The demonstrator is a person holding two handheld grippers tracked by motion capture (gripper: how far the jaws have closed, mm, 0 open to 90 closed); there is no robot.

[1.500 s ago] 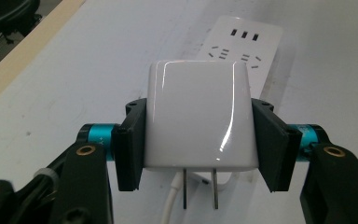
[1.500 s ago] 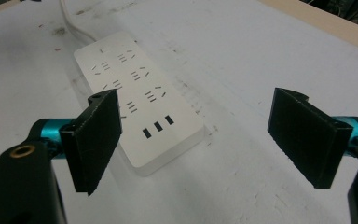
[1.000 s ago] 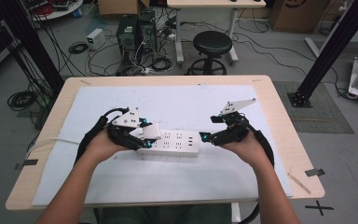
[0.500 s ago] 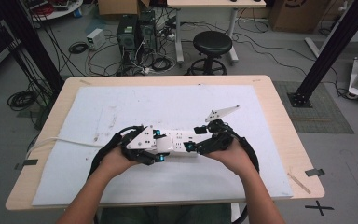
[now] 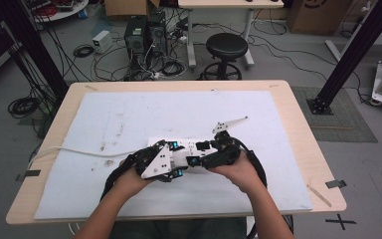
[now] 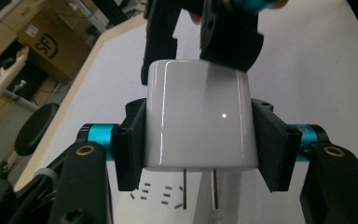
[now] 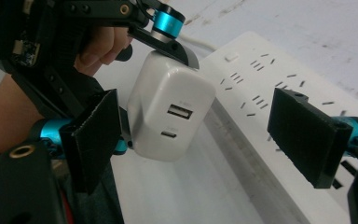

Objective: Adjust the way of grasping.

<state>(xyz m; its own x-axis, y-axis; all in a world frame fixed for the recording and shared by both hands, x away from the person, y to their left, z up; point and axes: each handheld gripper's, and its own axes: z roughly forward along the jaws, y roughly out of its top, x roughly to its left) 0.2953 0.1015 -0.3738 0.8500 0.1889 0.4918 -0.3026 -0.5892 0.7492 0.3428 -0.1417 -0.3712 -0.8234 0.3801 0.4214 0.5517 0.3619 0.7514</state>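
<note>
White plastic dominates the moment: a glossy charger block (image 6: 198,116) sits clamped between the two black pads of the left gripper (image 6: 198,140), its two metal prongs (image 6: 199,189) pointing down toward the slotted face of a white power strip (image 7: 279,116) just beneath. In the left gripper view the pads press flat against both sides of the block, and the prong tips hang just above the strip's rows of socket slots, not yet seated in any of them.

Seen from the right gripper view, the same charger block (image 7: 170,109) shows its end face with two ports, one above the other, tilted toward the camera. The right gripper (image 7: 200,140) stands released, its jaws spread wide to either side of the block with clear space on the right side; the left-hand pad (image 7: 95,135) sits just beside the block, and whether it touches cannot be told.

From the high view, both hands meet near the front middle of the table (image 5: 298,129), over a white mat (image 5: 129,114). The left gripper (image 5: 176,162) and right gripper (image 5: 199,159) face each other just above the power strip (image 5: 191,147), which lies lengthwise across the mat, its white cord (image 5: 79,151) trailing off toward the table's left edge. A black stool (image 5: 226,47) stands on the floor beyond the table.
</note>
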